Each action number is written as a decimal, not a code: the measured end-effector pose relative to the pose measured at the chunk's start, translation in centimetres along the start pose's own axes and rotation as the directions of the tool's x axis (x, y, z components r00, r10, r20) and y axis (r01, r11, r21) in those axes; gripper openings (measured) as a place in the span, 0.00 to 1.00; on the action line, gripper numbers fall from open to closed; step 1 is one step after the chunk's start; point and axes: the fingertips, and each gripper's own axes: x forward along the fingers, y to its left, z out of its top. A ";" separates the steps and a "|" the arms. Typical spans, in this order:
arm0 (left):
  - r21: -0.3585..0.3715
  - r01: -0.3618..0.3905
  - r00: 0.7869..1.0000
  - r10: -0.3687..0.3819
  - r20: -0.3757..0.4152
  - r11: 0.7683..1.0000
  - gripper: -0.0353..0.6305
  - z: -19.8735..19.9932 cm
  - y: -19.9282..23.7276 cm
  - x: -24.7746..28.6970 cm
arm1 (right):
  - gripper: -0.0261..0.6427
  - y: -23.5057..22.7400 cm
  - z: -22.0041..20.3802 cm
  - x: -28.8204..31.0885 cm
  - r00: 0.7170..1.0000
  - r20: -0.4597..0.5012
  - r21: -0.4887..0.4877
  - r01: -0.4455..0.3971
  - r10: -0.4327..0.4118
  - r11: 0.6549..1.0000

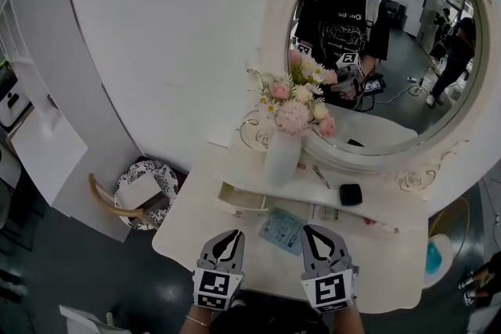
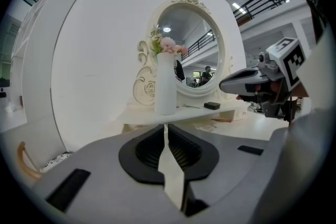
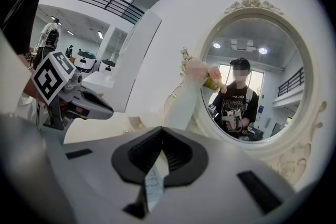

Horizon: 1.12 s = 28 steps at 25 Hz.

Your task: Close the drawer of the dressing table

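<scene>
Small cream drawer (image 1: pixel 244 200): pulled out at left end of low shelf on white dressing-table counter (image 1: pixel 192 237), just below tall white vase (image 1: pixel 282 158) of pink flowers.
Handling: likely light, rigid box on short slide; may jam if pushed off-centre.
No grip needed: press flat on front panel, mid-width.
Left tongs (image 1: pixel 232 234) clenched, empty. Right tongs (image 1: pixel 314 230) clenched, empty.
Both short of drawer.

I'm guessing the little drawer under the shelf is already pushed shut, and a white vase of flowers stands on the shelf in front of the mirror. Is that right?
Not quite. The drawer is not shut: the head view shows it pulled out from under the shelf. The rest holds: the white vase of flowers stands on the shelf in front of the mirror.
</scene>
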 end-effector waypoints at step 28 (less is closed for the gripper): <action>-0.039 -0.088 0.978 0.079 -0.193 0.995 0.22 -4.9 3.6 6.0 | 0.06 -2.3 -1.0 1.7 1.000 -0.028 0.036 0.001 0.000 0.999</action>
